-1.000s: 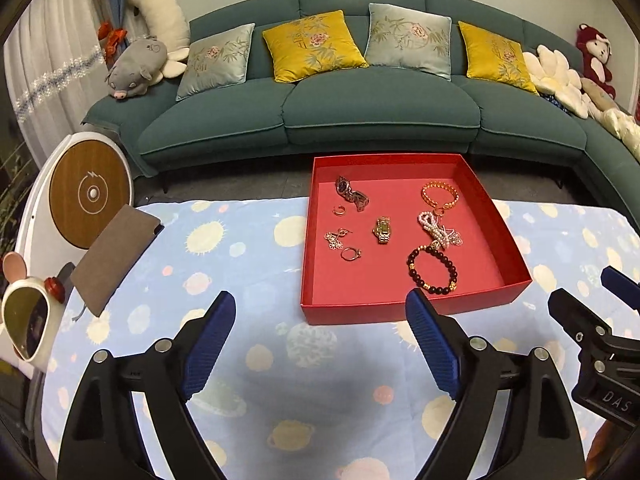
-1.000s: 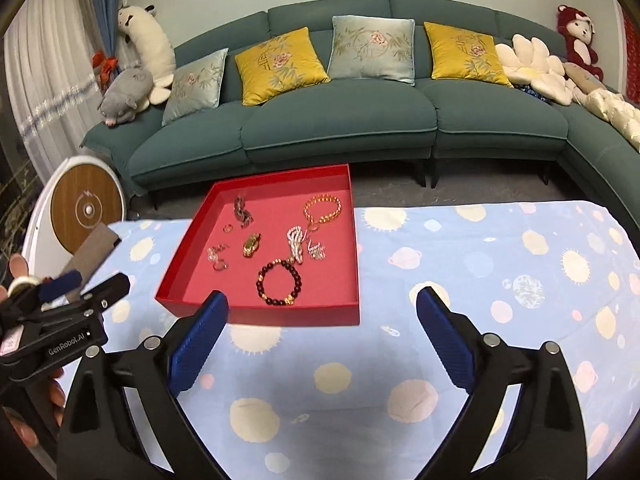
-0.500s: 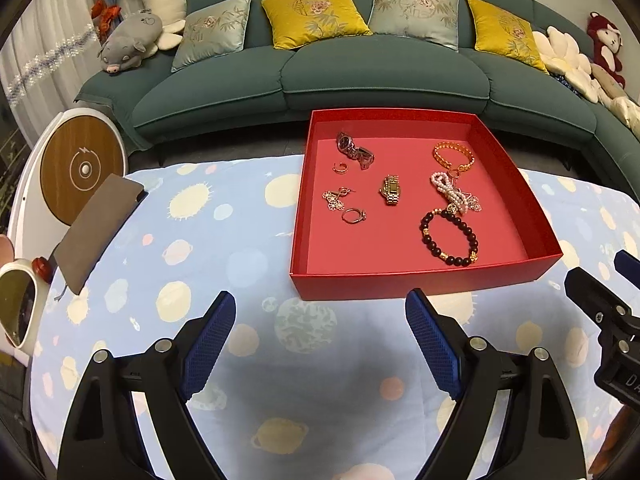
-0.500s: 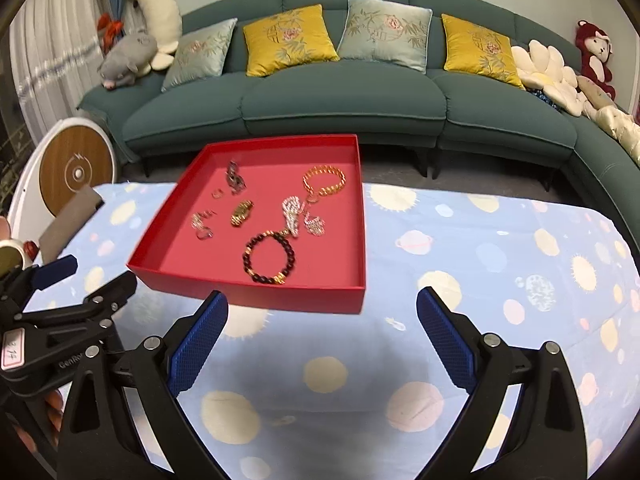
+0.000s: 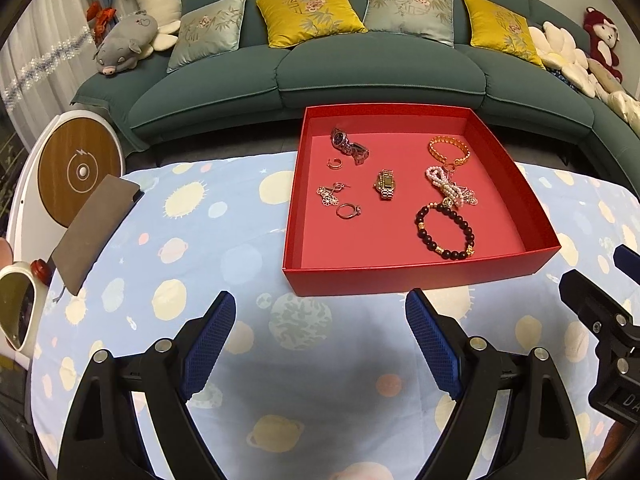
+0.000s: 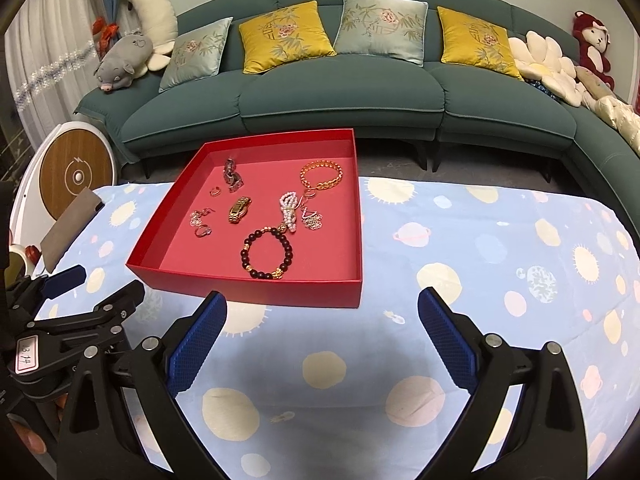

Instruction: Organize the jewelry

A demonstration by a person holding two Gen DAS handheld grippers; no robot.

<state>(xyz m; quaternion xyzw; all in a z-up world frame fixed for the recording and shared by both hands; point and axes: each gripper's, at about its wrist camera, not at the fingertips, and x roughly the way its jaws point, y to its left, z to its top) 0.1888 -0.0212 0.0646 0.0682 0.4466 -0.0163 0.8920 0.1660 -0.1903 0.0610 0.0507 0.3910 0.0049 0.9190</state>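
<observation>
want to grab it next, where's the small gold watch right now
The small gold watch lies flat near the middle of the red tray, between the silver ring on its left and the pink pearl strand on its right.

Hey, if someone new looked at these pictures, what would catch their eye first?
The bright red tray on the planet-print tablecloth, with jewelry scattered inside, including a dark beaded bracelet near its front. Behind it, yellow cushions stand out on the green sofa.

Both tongs have drawn nearer the red tray (image 5: pixel 400 278).
</observation>
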